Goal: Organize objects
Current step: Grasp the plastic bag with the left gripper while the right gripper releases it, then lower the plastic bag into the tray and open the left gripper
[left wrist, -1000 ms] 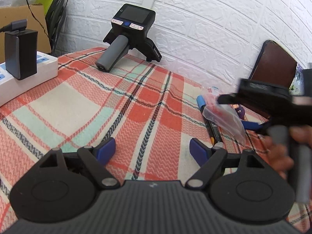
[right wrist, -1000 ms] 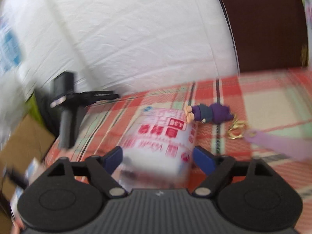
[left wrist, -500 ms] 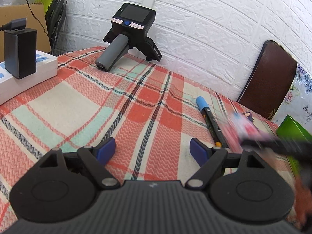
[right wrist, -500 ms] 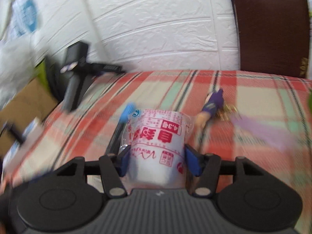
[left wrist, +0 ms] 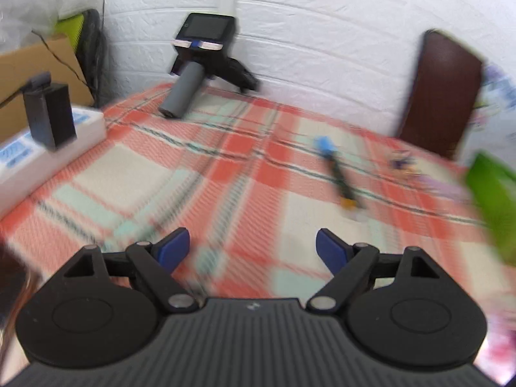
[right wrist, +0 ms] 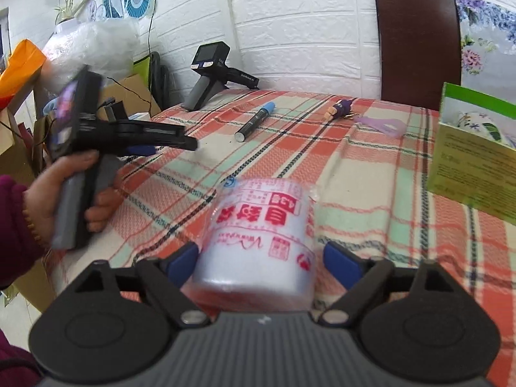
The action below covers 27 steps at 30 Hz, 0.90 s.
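A rolled clear plastic bag pack with red print [right wrist: 261, 225] lies on the plaid tablecloth [right wrist: 354, 177] between the blue pads of my right gripper [right wrist: 259, 258]. Its jaws are opening and the pads stand off the pack on both sides. In the blurred left wrist view, my left gripper [left wrist: 251, 248] hovers over the cloth, jaws opening, with nothing between them. From the right wrist view, a hand holds the left gripper [right wrist: 190, 143] at the table's left edge. A blue-capped marker [right wrist: 254, 122] [left wrist: 335, 174] and a purple figure keychain [right wrist: 338, 109] [left wrist: 401, 163] lie farther back.
A green box [right wrist: 474, 161] [left wrist: 493, 200] stands at the right. A spare handheld gripper [right wrist: 209, 74] [left wrist: 200, 64] rests against the white brick wall. A power strip [left wrist: 48, 161] with a black adapter [left wrist: 48, 116] sits at the left. A brown chair back [right wrist: 419, 45] stands behind the table.
My right gripper swept the bag pack across to the table's near side, squeezed it, then spread its jaws. It has left the left wrist view. My left gripper drew back and rose a little.
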Available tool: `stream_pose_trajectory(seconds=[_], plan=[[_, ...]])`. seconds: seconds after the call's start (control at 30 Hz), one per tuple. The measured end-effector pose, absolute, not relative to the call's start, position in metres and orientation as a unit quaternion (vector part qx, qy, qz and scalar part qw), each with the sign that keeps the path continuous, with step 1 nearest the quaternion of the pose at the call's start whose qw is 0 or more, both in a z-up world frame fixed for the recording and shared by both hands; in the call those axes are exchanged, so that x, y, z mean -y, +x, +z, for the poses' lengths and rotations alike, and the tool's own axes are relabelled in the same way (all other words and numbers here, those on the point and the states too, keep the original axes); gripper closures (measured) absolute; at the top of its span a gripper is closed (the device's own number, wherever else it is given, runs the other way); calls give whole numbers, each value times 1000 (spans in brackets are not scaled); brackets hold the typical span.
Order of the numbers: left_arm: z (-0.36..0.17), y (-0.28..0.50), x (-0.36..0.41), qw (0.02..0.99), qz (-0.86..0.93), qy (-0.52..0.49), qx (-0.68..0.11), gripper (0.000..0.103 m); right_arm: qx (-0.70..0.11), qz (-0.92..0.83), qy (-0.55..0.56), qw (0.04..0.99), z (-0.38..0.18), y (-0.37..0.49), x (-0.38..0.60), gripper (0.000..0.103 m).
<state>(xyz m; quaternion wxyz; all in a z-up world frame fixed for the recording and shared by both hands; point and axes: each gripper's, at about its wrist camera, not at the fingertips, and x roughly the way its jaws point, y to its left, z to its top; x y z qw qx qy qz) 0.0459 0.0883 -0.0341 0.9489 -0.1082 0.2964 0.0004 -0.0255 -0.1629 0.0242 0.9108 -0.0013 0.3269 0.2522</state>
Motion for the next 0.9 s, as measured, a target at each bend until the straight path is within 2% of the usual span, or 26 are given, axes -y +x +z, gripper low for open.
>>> stream_pose_trajectory(seconds=[0.23,0.3,0.33,0.37,0.4,0.43,0.47,0.5,0.6,0.73,0.9], plan=[[-30,9,-36,876,-181,-189,-405,14,-328,281,-4,902,17,-30,169,8],[-42,12,-17,848,-208,-216,-436,2,-326,284,-12,902,14,-31,166,7],[-44,12,-8,853,-208,-211,-431,0,-324,285,-21,902,14,-32,163,9],[-44,13,4,861,-207,-189,-424,0,-320,289,-35,902,13,-34,160,17],[-44,14,15,867,-214,-161,-421,1,-314,285,-50,904,13,-37,155,26],[-44,15,24,870,-214,-141,-421,4,-309,285,-58,905,14,-38,153,31],[-42,16,30,875,-205,-124,-420,14,-303,283,-59,908,16,-38,154,36],[-38,16,35,879,-201,-105,-420,23,-298,274,-59,913,17,-38,155,40],[-19,24,37,877,-214,-123,-412,30,-271,244,-64,929,24,-39,163,46],[19,46,61,886,-249,-124,-371,30,-218,200,-43,954,47,-29,188,47],[60,83,127,892,-303,-91,-323,30,-169,124,-29,977,74,6,237,46]])
